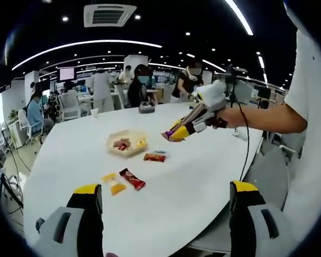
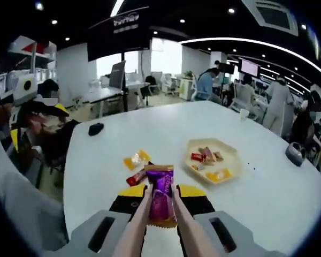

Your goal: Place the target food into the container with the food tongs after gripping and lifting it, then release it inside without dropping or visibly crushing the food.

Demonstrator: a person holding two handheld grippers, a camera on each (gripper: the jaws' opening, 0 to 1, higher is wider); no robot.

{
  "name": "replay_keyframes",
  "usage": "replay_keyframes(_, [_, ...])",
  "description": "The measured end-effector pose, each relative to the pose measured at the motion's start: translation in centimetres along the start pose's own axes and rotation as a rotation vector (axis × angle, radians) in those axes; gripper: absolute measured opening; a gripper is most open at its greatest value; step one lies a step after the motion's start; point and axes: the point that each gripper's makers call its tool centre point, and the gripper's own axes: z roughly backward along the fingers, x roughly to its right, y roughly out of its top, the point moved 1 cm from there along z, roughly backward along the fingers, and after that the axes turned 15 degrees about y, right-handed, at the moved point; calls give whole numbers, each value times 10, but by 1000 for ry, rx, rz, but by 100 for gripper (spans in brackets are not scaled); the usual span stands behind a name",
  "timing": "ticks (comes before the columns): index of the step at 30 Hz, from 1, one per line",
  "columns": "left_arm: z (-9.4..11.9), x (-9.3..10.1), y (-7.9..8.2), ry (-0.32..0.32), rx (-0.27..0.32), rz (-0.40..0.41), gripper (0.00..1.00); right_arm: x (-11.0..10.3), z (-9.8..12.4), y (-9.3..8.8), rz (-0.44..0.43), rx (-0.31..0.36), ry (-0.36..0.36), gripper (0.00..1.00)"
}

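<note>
Purple snack packet (image 2: 161, 199); pale tongs (image 2: 150, 225); yellow-tipped black tool (image 2: 161, 194); white table (image 2: 150, 134); beige tray (image 2: 213, 160); red wrapper (image 1: 132, 179).

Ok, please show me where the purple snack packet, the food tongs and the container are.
purple snack packet (image 2: 161, 199), right gripper view, middle of the wrapper.
food tongs (image 2: 182, 222), right gripper view, its right arm.
container (image 2: 232, 160), right gripper view, its right rim.

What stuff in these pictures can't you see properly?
- Purple snack packet: its lower part is hidden between the tongs, right gripper view.
- Snacks in the tray: too small to name, left gripper view.
- Right gripper: its fingers blur together at that distance, left gripper view.
</note>
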Motion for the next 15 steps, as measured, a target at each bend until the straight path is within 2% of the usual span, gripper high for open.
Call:
replay_keyframes(4, [1, 8, 3, -15, -7, -13, 99, -18, 24, -7, -45, 52, -38, 20])
replay_keyframes(8, [0, 17, 8, -26, 16, -21, 99, -28, 36, -19, -75, 61, -52, 20])
replay_keyframes(9, [-1, 21, 8, -39, 14, -18, 99, -29, 43, -22, -82, 66, -84, 20])
replay_keyframes(11, [-3, 26, 6, -53, 2, -41, 99, -36, 53, -21, -96, 101, -91, 20])
replay_keyframes(15, [-6, 33, 8, -72, -1, -59, 99, -47, 72, -26, -112, 115, -119, 20])
